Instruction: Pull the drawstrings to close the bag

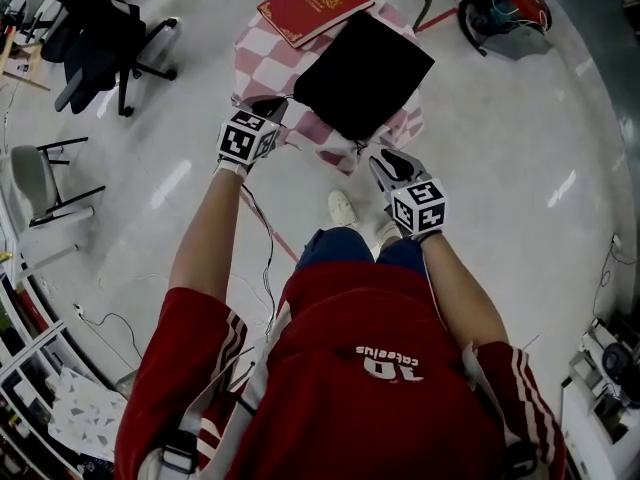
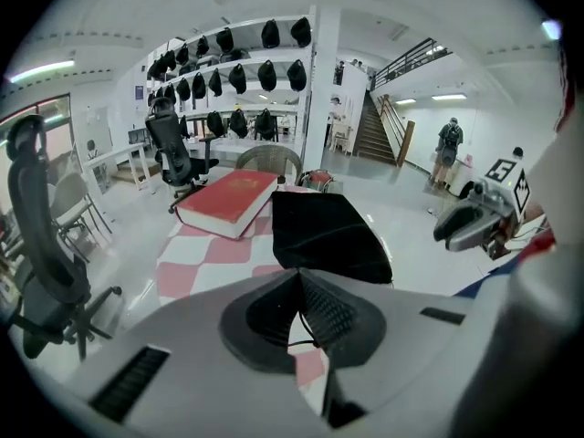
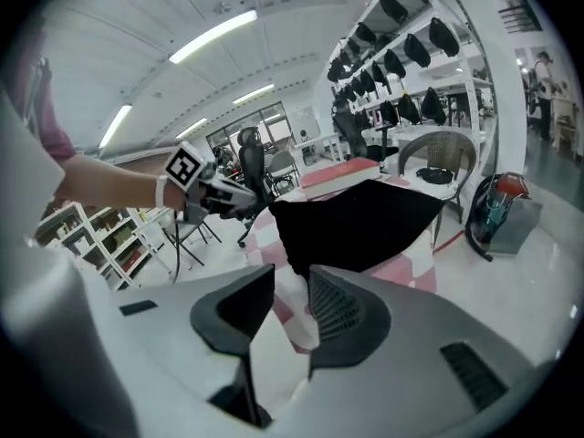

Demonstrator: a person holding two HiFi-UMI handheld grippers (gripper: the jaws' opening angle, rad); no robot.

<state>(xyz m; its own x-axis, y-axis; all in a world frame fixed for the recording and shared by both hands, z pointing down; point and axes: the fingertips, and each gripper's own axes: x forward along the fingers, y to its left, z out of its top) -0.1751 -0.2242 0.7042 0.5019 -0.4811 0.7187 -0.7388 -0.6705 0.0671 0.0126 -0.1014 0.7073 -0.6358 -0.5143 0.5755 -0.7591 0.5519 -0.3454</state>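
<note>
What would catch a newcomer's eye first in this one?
First comes the flat black bag lying on a pink-and-white checked cloth, with a red book at the cloth's far end. The left tool is at the bag's near left corner, shut on a thin black drawstring. The right tool hangs open and empty just off the near right corner.

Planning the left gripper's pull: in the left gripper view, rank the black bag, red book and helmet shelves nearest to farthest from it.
1. black bag, centre-right, just ahead; its drawstring is in the shut jaws.
2. red book, farther back, to the left.
3. helmet shelves, far back along the wall.
</note>
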